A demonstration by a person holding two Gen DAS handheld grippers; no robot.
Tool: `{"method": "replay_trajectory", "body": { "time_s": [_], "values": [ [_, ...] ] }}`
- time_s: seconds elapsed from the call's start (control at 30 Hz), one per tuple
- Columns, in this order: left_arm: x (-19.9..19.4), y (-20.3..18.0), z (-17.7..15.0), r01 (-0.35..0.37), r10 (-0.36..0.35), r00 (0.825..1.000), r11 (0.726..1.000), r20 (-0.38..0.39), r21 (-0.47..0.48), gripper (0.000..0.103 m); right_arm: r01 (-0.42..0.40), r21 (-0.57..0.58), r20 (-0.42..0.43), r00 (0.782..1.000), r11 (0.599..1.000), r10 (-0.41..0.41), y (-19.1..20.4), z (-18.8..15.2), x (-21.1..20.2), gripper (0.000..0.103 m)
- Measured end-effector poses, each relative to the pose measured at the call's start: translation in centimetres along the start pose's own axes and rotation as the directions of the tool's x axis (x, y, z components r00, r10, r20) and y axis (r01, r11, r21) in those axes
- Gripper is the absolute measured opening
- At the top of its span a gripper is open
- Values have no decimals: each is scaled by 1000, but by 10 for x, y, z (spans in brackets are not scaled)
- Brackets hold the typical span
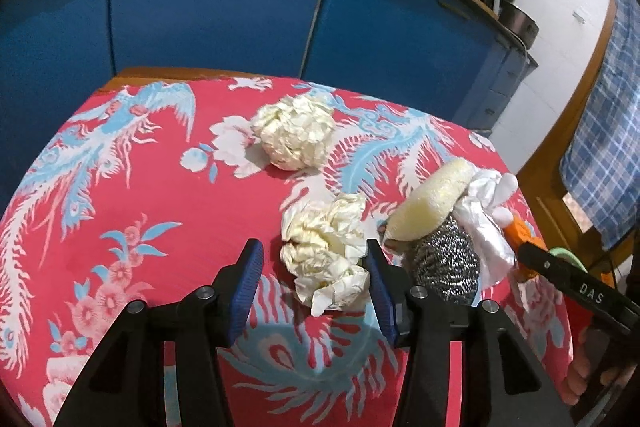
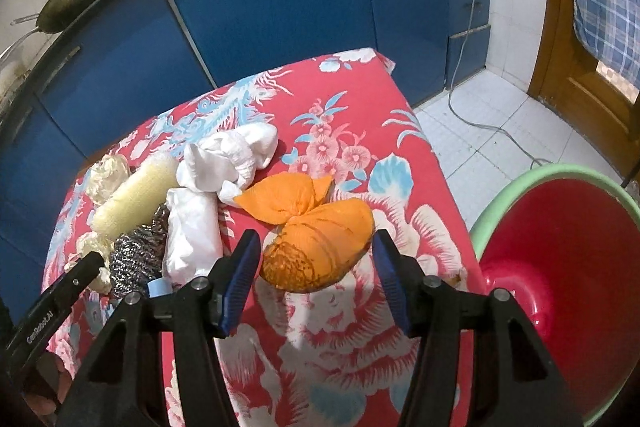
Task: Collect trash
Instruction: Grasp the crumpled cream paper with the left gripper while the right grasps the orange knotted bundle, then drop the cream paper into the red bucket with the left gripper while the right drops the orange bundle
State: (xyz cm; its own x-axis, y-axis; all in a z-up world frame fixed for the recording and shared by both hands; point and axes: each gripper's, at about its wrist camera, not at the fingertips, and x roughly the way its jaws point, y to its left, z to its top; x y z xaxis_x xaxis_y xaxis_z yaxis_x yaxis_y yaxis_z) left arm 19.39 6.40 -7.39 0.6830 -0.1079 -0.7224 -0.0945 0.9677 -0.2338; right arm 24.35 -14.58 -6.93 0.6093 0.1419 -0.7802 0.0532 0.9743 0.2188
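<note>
Left wrist: left gripper jaws apart around cream wad on the counter; right pad touches it, left pad clear. Second cream wad farther back. Right wrist: right gripper jaws apart astride orange bag, not touching. Scourer, sponge, white bags left of it. Red bin beside counter.

Left gripper and right gripper both angled downward, fingers apart, gripping nothing.
</note>
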Motion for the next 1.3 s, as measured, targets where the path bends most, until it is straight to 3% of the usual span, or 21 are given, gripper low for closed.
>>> {"method": "replay_trajectory", "body": {
  "time_s": [0.1,0.2,0.47,0.83,1.3],
  "values": [
    [2,-3,-2,13,-13,1000,1000,-8,11,51,3,-12,5,1000,1000,-3,2,-1,1,59],
    [5,-6,-3,31,-31,999,999,-23,19,39,8,-21,13,1000,1000,-8,2,-1,1,59],
    [2,-6,-3,50,-49,999,999,-8,23,30,1,-25,5,1000,1000,-1,0,-2,0,40],
    [-31,-14,-3,71,-73,997,997,41,44,29,-38,-32,62,997,999,39,0,-8,-46,39],
    [-83,-49,-9,146,-155,983,984,93,101,29,-60,-4,136,989,998,60,-14,-30,-112,39]
  ]
}}
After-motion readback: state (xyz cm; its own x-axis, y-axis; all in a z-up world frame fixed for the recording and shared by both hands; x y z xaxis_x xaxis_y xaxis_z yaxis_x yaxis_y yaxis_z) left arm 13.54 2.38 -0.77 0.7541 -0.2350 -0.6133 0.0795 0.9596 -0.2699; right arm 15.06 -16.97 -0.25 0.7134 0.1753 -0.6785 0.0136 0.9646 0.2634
